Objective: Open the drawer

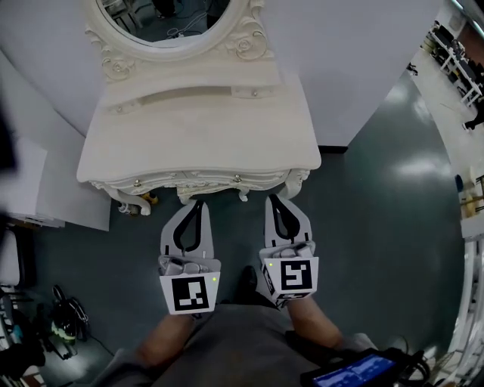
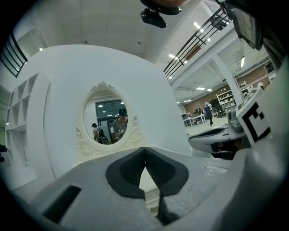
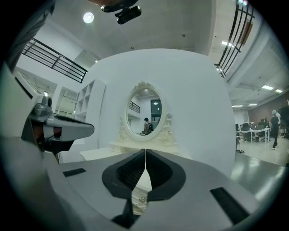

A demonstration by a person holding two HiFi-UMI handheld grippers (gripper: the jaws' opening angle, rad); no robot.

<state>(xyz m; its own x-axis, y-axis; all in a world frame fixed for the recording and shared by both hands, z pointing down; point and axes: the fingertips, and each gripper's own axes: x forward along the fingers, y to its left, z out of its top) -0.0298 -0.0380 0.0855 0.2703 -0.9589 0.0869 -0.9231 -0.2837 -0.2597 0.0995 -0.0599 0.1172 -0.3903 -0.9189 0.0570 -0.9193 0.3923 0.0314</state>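
Note:
A cream carved dressing table [image 1: 197,143] with an oval mirror [image 1: 170,19] stands against a white wall. Its drawer front [image 1: 189,180] runs under the front edge and is closed, with two small knobs [image 1: 237,179]. My left gripper [image 1: 198,204] is shut and empty, its tips just short of the drawer front. My right gripper [image 1: 272,199] is also shut and empty, level with it to the right. In the left gripper view the left gripper [image 2: 145,149] points at the mirror [image 2: 106,118]. In the right gripper view the right gripper [image 3: 145,151] points at the table, and one knob [image 3: 142,199] shows below the tips.
Curved table legs [image 1: 125,202] reach the dark grey floor [image 1: 378,227]. White panels [image 1: 45,189] lean at the left, with cables and gear [image 1: 60,321] below them. Shelving [image 1: 461,68] lines the right edge. A screen device [image 1: 355,370] is by the person's legs.

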